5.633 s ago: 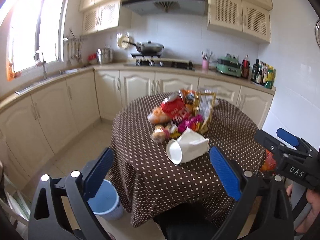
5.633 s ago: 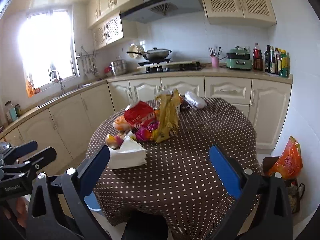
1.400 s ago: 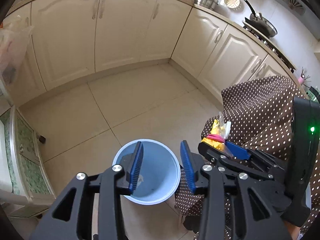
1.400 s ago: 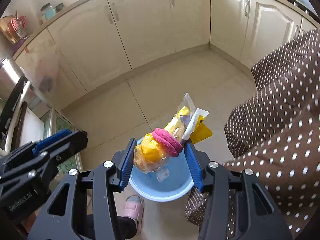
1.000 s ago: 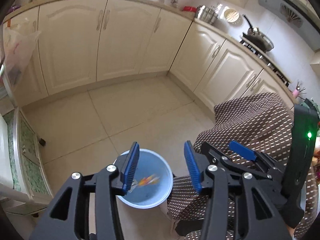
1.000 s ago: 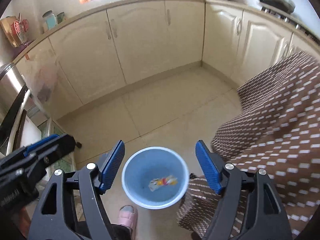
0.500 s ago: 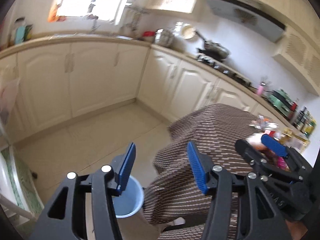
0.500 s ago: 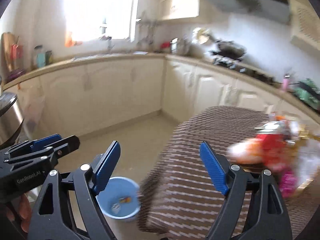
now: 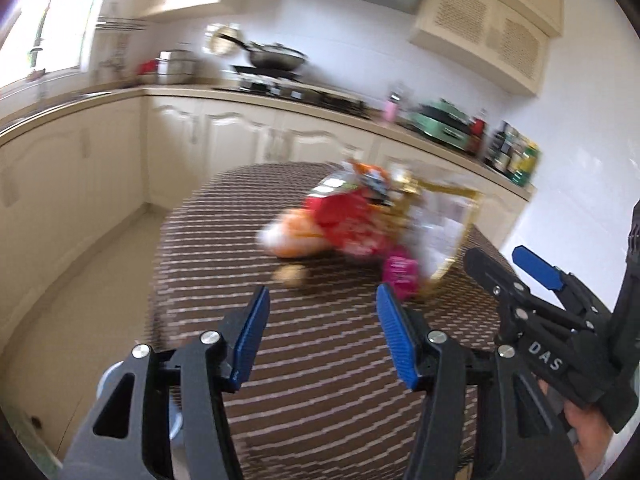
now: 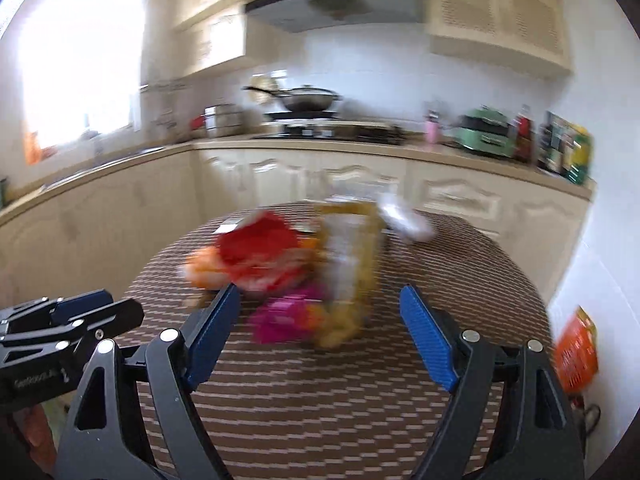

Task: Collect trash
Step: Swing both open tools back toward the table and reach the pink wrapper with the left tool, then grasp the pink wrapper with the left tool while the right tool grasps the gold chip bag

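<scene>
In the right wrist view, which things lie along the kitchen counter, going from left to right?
Steel pot → wok on the stove → pink cup → green appliance → bottles.

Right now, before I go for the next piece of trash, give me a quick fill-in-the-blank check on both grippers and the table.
1. The jaws of the left gripper and the right gripper are both ____.
2. Neither gripper holds any ____.
3. The red packet and the pink wrapper lie on the ____ tablecloth.
4. On the stove behind the table sits a dark ____.

Missing words: open; trash; brown; pan
</scene>
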`<state>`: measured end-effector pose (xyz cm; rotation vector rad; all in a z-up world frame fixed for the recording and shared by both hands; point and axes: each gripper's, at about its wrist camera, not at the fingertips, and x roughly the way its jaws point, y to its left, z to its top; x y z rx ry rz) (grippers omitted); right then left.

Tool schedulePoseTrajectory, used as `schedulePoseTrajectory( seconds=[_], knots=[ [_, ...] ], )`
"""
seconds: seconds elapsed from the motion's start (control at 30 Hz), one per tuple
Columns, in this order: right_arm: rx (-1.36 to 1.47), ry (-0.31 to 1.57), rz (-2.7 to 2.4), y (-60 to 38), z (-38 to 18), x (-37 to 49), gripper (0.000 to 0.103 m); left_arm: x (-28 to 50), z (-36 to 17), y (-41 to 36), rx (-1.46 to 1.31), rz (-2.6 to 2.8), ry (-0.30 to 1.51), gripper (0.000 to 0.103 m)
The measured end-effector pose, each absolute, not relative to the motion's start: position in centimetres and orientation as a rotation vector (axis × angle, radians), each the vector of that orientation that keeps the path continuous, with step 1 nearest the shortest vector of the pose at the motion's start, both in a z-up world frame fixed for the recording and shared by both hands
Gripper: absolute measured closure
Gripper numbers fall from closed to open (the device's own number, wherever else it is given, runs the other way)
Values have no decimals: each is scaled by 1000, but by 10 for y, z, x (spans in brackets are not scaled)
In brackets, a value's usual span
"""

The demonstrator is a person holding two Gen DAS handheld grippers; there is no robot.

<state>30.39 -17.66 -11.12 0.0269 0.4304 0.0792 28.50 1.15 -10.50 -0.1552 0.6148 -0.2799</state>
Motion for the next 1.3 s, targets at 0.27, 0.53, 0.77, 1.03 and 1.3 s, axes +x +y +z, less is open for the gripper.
schedulePoseTrajectory(
  seconds=[0.27, 0.53, 0.77, 1.03, 1.3],
  knots=[
    [119, 468, 15, -230, -132, 309, 24, 327, -130, -49, -138, -355, 693, 48],
    [170, 512, 33, -243, -141, 327, 24, 366, -148, -77, -101, -346, 749, 49],
    [211, 524, 101, -236, -137, 340, 24, 362, -146, -79, -91, -385, 730, 82],
    [289, 574, 221, -219, -133, 368, 25, 340, -127, -69, -86, -419, 666, 83],
    [258, 647, 219, -212, -138, 377, 102, 319, -113, -57, -91, -432, 620, 83]
  ],
)
